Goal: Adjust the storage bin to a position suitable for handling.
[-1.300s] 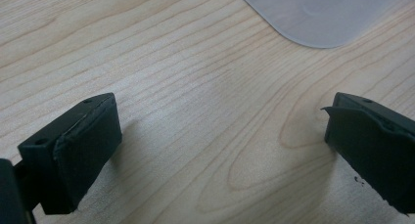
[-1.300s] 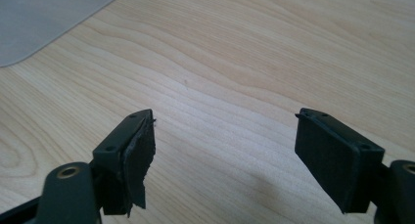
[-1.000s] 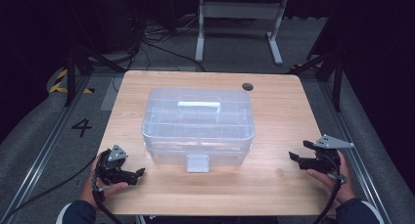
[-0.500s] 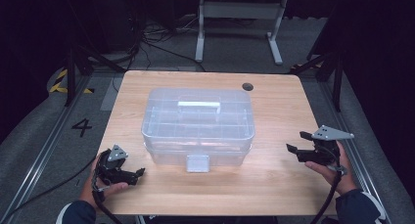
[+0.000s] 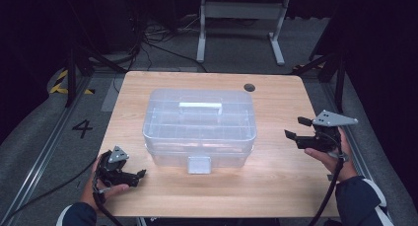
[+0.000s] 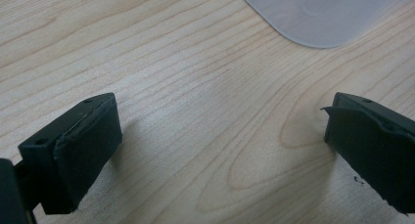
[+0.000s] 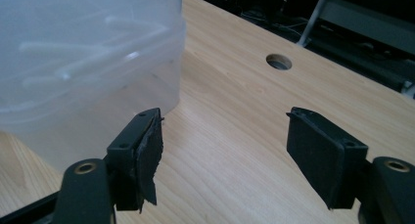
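Tabletop [image 5: 276,162]: light wood, wavy grain. Bin [image 5: 199,122]: clear frosted plastic, white handle and latch. Both tools black, left tool [image 5: 135,178], right tool [image 5: 296,129] (grey plates on top). Sleeves dark navy. Floor grey, yellow-black hazard tape left.

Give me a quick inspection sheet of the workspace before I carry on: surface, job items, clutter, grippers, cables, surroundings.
Surface: wooden table, round hole near the far right corner.
Job's things: clear plastic box at mid-table, lid on, white handle on top, latch on the near side.
Clutter: nothing seen.
Grippers: left gripper low at the near left, jaws open, holding nothing; right gripper raised at the right edge, jaws open, facing the box.
Cables: one trails from each gripper; more cables on the floor beyond.
Surroundings: dark room, white stand behind, floor marked 4.
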Motion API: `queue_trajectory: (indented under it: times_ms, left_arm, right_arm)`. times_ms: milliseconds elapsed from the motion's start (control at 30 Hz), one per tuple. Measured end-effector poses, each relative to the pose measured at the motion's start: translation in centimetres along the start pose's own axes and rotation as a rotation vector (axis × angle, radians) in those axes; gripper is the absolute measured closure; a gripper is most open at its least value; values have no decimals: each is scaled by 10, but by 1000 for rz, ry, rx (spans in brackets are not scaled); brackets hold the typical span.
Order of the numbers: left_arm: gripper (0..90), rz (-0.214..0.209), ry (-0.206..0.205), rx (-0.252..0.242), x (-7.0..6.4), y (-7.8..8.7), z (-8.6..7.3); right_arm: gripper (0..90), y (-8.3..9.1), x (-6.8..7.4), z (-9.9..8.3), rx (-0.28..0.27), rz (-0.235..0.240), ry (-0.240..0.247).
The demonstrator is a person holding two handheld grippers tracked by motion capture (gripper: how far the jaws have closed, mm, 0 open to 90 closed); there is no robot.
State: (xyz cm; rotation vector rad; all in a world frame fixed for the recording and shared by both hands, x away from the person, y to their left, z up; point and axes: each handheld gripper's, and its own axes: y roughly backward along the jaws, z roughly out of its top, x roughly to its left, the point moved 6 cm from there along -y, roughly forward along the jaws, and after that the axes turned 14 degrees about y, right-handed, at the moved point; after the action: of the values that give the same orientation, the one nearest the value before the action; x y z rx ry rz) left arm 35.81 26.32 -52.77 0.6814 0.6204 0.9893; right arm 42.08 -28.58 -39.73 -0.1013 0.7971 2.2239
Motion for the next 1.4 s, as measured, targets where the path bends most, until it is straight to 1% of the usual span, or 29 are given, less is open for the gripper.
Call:
queue_trajectory:
  times_ms: [67, 233, 433, 600, 767, 1000, 1200, 1233, 1267, 1400]
  left_arm:
    - [9, 0, 0, 0, 0, 0, 0]
    - [9, 0, 0, 0, 0, 0, 0]
    - [9, 0, 0, 0, 0, 0, 0]
    - [9, 0, 0, 0, 0, 0, 0]
    - [9, 0, 0, 0, 0, 0, 0]
    - [9, 0, 0, 0, 0, 0, 0]
    - [9, 0, 0, 0, 0, 0, 0]
    - [9, 0, 0, 0, 0, 0, 0]
    - [9, 0, 0, 0, 0, 0, 0]
    - [9, 0, 0, 1, 0, 0, 0]
  right_arm:
    - [303, -1, -1, 7, -5, 0, 9]
    - [306, -3, -2, 22, -31, 9, 14]
    - [309, -7, 1, 39, -48, 19, 45]
    - [311, -11, 5, 50, -50, 31, 68]
    - [313, -16, 10, 62, -70, 45, 77]
    - [317, -25, 21, 79, -84, 75, 106]
    - [320, -38, 35, 94, -94, 113, 133]
    - [320, -38, 35, 94, -94, 113, 133]
    - [324, -41, 39, 98, -96, 121, 146]
    - [326, -46, 44, 104, -103, 136, 151]
